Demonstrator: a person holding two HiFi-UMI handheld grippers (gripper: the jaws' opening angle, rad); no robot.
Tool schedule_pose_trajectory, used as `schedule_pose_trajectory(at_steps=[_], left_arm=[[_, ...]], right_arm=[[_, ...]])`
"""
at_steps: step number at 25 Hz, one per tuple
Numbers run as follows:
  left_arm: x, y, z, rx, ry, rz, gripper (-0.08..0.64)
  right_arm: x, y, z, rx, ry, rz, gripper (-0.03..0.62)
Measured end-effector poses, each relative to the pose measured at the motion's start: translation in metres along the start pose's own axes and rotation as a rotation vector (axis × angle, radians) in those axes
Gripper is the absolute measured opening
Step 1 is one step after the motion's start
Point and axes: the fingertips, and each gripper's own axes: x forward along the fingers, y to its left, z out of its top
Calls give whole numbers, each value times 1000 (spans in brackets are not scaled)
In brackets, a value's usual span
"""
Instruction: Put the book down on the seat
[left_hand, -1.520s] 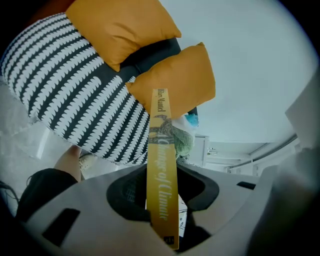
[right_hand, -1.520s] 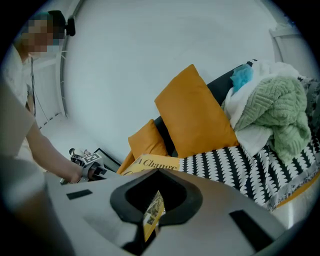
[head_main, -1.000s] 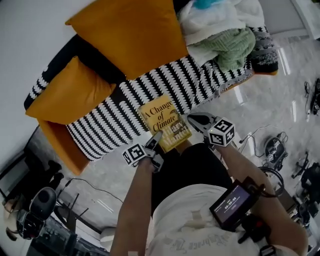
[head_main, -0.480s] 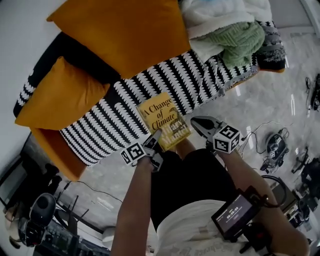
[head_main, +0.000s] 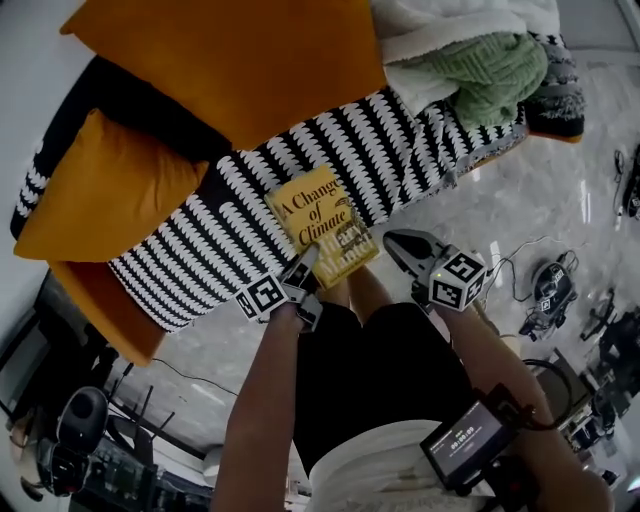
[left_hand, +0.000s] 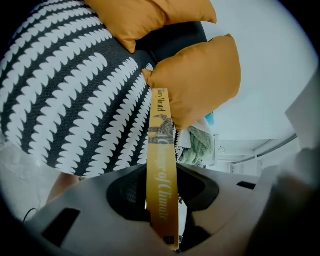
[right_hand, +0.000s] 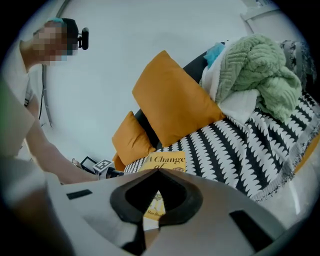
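A yellow book (head_main: 318, 225) lies flat over the front edge of the black-and-white striped seat (head_main: 400, 150). My left gripper (head_main: 305, 272) is shut on its near left corner. In the left gripper view the book's spine (left_hand: 162, 165) stands edge-on between the jaws, and the striped seat (left_hand: 60, 100) is beyond it. I cannot tell whether the book rests on the seat or hangs just above it. My right gripper (head_main: 395, 243) is to the right of the book, apart from it, shut and empty. The right gripper view shows its tips (right_hand: 158, 171) meeting in front of the book (right_hand: 167, 161).
Two orange cushions (head_main: 240, 60) (head_main: 100, 185) lean at the back of the seat. A green blanket (head_main: 490, 70) is piled at its right end. Cables and gear (head_main: 550, 295) lie on the pale floor to the right, and more equipment (head_main: 80, 430) sits at lower left.
The book has moved a little farther over the striped seat, with the left gripper still on it. The right gripper has stayed beside it, shut.
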Motion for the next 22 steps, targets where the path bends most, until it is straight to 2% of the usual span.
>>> schedule_pose_trajectory(at_steps=[10,16,22], left_arm=[[49,5,28,52,-30,-60,149],[52,6,49,67,-101,-98,149],[55,17,61,96,-85,-96,149]], right_arm=[[2,-24,-12,35,3,-23,14],[-2,-28,-18,49,24,-33,14],[4,-32,-19,53,36,-33,14]])
